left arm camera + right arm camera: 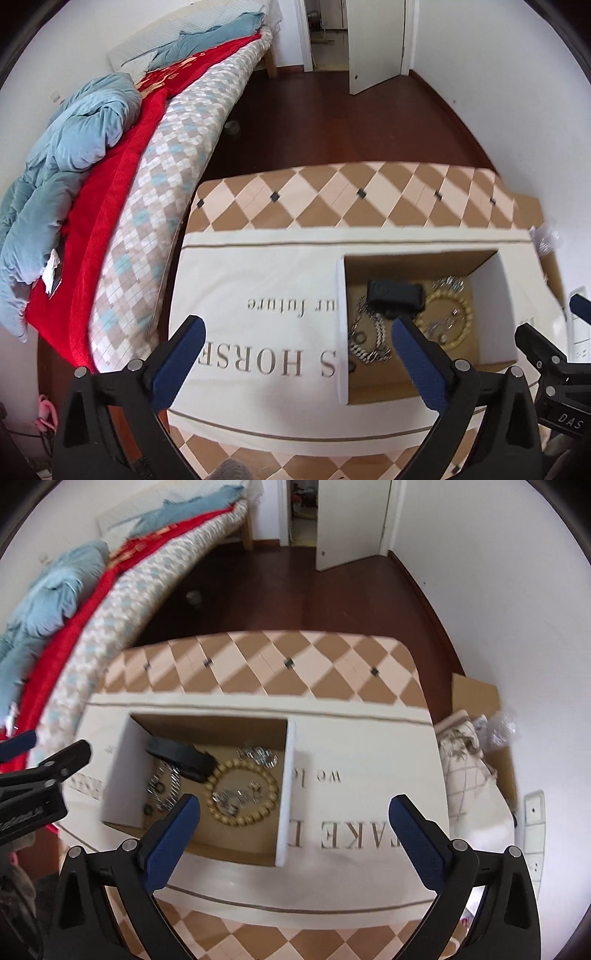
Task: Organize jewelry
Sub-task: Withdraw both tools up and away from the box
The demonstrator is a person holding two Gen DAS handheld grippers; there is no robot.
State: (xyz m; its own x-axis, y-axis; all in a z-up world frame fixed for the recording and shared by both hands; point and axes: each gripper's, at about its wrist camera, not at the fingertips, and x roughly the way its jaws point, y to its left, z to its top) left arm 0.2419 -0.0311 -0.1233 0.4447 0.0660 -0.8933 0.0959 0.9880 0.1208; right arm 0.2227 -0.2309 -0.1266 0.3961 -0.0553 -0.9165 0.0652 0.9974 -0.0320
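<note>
An open cardboard box [221, 727] sits in a white lettered cloth [362, 775] on the table. Inside lie a wooden bead bracelet [274, 788], a silver chain [166, 786], a black oblong object [184, 755], small silver pieces [236, 795] within the bead ring and a silver cluster [258, 755] at the back. My right gripper [295, 799] hovers open over the box's near right side, nothing between its pads. My left gripper [297, 325] is open above the cloth, left of the box [417, 264]; its right finger overlaps the chain [373, 332] and bead bracelet [445, 292] in view.
The table top [332, 199] has a tan and cream diamond pattern. A bed [147, 184] with red and blue covers runs along the left. Dark wood floor and a half-open door [376, 40] lie beyond. A patterned cushion [465, 768] and cardboard stand right of the table.
</note>
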